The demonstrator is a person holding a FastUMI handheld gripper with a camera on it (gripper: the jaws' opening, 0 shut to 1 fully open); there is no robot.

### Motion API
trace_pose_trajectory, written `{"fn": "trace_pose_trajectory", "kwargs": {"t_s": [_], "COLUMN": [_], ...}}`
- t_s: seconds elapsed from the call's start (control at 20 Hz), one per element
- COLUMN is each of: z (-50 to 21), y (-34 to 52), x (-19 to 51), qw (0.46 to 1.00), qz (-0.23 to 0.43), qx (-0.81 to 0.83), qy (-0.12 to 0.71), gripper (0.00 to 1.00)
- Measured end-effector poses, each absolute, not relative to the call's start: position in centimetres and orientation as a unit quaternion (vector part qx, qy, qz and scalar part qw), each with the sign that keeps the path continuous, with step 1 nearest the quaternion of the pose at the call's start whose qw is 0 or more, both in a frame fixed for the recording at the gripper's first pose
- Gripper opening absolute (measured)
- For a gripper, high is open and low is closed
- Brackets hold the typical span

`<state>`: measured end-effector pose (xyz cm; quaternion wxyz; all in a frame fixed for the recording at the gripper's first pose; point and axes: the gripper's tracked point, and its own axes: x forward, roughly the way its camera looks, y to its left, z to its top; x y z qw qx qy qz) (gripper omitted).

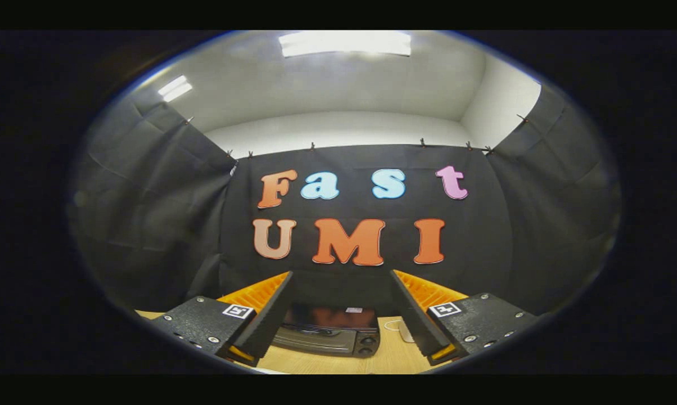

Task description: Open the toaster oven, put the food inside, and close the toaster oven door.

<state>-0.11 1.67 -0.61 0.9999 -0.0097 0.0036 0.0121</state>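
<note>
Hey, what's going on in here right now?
A person is holding a handheld gripper, its fingers spread open with nothing between them. Beyond the fingers a toaster oven sits on a wooden table against the booth's black cloth wall, its door apparently shut. Nothing is being touched; the task looks barely begun.

The hand-held two-finger gripper point(341, 312) is held level, facing forward, jaws spread wide with nothing between them. One finger point(265, 318) angles toward 11 o'clock, the other toward 1 o'clock, tips well apart.
</note>
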Motion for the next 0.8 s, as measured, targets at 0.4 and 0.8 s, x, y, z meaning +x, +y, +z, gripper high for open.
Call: {"fn": "trace_pose_trajectory", "kwargs": {"t_s": [0.4, 0.8], "z": [-1.2, -4.5], "y": [2.0, 2.8], "x": [0.0, 1.4], "qw": [1.0, 0.999], "qz": [0.011, 0.014], "qx": [-0.007, 0.009], "qy": [0.007, 0.039], "gripper": [0.97, 0.98]}}
